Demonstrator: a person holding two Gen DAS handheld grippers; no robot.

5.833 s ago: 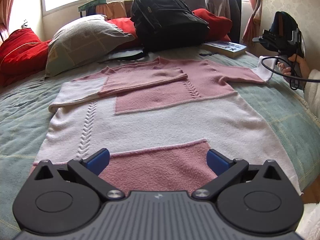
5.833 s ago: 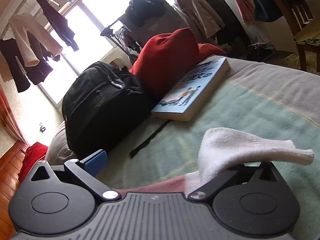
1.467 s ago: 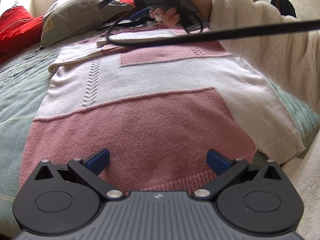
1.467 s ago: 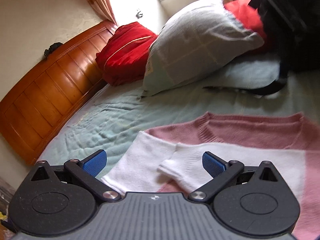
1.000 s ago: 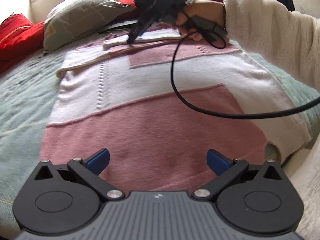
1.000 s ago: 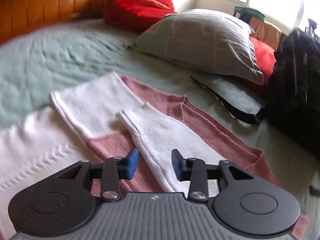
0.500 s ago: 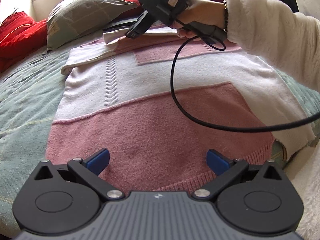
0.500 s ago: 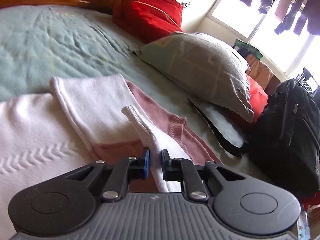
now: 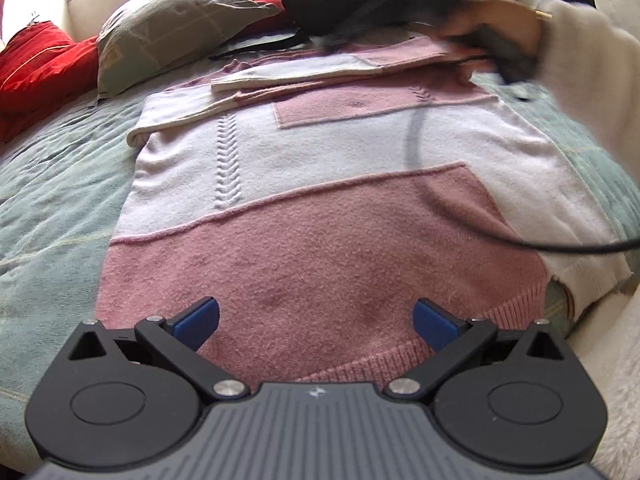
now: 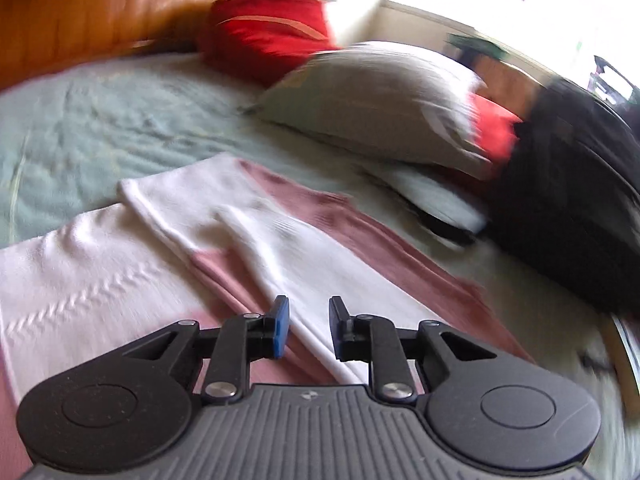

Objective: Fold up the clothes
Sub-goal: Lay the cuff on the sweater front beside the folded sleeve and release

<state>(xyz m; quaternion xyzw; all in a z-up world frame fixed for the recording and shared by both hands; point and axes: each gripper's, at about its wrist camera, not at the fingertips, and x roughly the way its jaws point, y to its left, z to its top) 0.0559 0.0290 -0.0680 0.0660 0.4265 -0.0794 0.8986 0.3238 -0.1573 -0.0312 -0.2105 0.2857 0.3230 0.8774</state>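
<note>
A pink and white knitted sweater (image 9: 320, 240) lies flat on the bed, with both sleeves folded across its chest. My left gripper (image 9: 316, 320) hangs open just above the pink hem, and nothing is between its fingers. In the right wrist view the white sleeve (image 10: 304, 256) rests flat on the sweater. My right gripper (image 10: 308, 328) hovers over that sleeve. Its jaws are opening, a narrow gap shows between them, and the pads do not press on the cloth. In the left wrist view the hand (image 9: 492, 12) holding the right gripper is a blur at the far right.
A grey pillow (image 9: 180, 20), red cushions (image 9: 36, 68) and a black backpack (image 10: 580, 208) line the far side of the bed. A wooden headboard (image 10: 80, 12) stands at the left. A black cable (image 9: 440, 208) loops over the sweater. Green bedspread (image 9: 52, 184) surrounds it.
The right gripper let go of the white sleeve end, its jaws parted a little, and it swung off to the right. The sleeve now lies flat. The left gripper kept still.
</note>
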